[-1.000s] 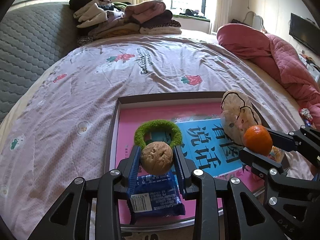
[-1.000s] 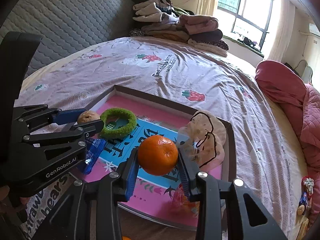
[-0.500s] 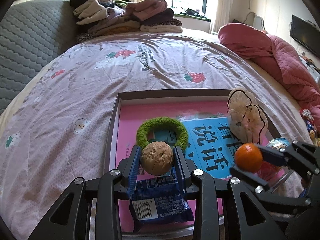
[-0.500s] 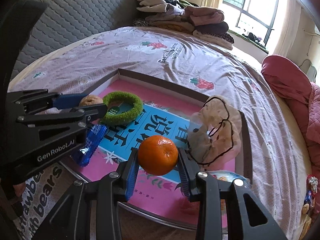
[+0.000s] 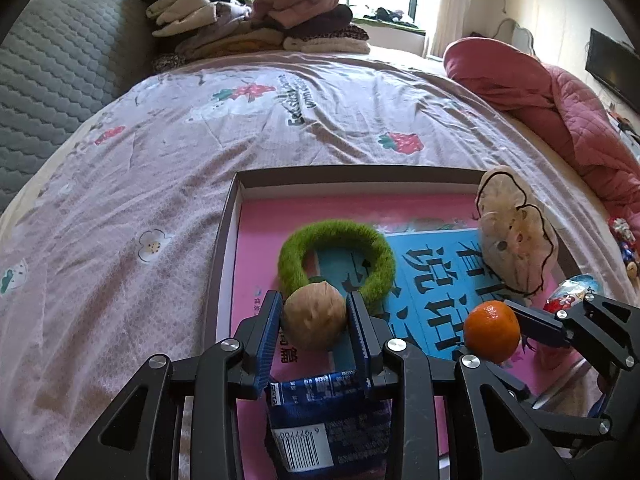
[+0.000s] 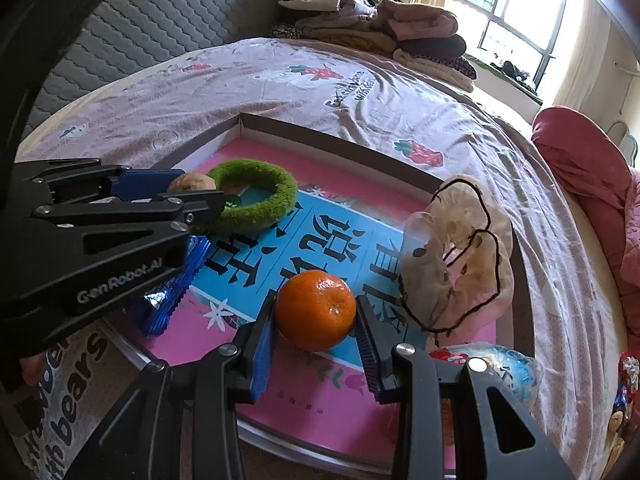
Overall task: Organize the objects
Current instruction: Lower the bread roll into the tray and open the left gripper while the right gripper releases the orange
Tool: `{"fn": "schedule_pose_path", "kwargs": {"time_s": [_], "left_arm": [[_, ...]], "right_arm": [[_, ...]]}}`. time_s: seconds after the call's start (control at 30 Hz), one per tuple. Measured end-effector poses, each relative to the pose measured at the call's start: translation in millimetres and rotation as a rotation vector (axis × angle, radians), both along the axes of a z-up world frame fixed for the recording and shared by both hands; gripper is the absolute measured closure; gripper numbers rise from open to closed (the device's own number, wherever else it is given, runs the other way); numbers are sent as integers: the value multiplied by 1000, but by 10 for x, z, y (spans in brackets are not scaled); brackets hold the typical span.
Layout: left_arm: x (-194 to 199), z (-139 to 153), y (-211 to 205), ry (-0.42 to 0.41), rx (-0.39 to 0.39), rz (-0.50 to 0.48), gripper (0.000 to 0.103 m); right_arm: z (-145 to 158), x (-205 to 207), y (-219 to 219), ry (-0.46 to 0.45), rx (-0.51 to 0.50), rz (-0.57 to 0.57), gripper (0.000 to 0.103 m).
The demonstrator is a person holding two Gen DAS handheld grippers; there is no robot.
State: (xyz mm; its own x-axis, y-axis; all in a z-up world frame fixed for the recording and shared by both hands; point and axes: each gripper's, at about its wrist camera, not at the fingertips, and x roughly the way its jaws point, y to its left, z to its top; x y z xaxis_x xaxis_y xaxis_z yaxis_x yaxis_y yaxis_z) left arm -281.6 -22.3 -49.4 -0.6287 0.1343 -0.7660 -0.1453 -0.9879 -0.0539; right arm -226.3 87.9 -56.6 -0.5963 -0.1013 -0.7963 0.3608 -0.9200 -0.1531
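Bedroom surface: bed [image 5: 168, 184] with a strawberry-print sheet; folded clothes are stacked at its far edge by the window, and a pink quilt is bunched at far right.
Tray: shallow box [image 5: 230, 216] with a pink and blue printed floor lies on the near half of the bed, under both grippers.
Left gripper: left gripper [image 5: 314, 322] has its blue pads clamped on a walnut [image 5: 314, 320], held above the tray's near-left part.
Below the walnut: blue snack packet [image 5: 320, 412] lies just near of it on the tray floor, and a green fuzzy ring [image 5: 338, 246] lies just far of it; from the right wrist view the walnut sits level with the ring's left rim.
Right gripper: right gripper [image 6: 316, 312] is closed on a tangerine [image 6: 316, 310], 1 pad on each side, above the tray's near-right part.
Right of the tangerine: beige frilly scrunchie [image 6: 456, 256] sits just to the right and slightly far; a clear blue-and-red wrapped sweet [image 6: 496, 364] lies at the near-right corner.
Key relation: bare tray floor lies straight below each fruit, between packet and ring for the walnut, and left of the scrunchie for the tangerine.
Nearer hand: each gripper is already over its own side, well apart from the other, so neither needs to cross.
Judgement: both fruits seem ready to be set down in the tray; the round shapes may roll once released.
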Motion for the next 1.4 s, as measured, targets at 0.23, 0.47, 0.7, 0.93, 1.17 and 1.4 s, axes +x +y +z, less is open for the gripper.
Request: {"fn": "schedule_pose_path", "kwargs": {"time_s": [0.23, 0.47, 0.7, 0.93, 1.17, 1.4], "left_arm": [[-42, -62, -48, -19, 0, 19, 69], [-28, -61, -57, -28, 5, 22, 68], [-24, -55, -48, -29, 5, 22, 66], [9, -53, -6, -27, -7, 17, 62], [38, -35, 7, -24, -11, 13, 56], [130, 39, 34, -11, -14, 5, 50]], "right_arm": [[-19, -27, -29, 4, 5, 2, 65], [-19, -28, -20, -5, -3, -4, 65], [-16, -32, -19, -17, -6, -8, 65], [-15, -50, 16, -36, -27, -25, 65], [-6, -73, 55, -65, -47, -38, 61], [39, -33, 71, -66, -47, -43, 57]]}}
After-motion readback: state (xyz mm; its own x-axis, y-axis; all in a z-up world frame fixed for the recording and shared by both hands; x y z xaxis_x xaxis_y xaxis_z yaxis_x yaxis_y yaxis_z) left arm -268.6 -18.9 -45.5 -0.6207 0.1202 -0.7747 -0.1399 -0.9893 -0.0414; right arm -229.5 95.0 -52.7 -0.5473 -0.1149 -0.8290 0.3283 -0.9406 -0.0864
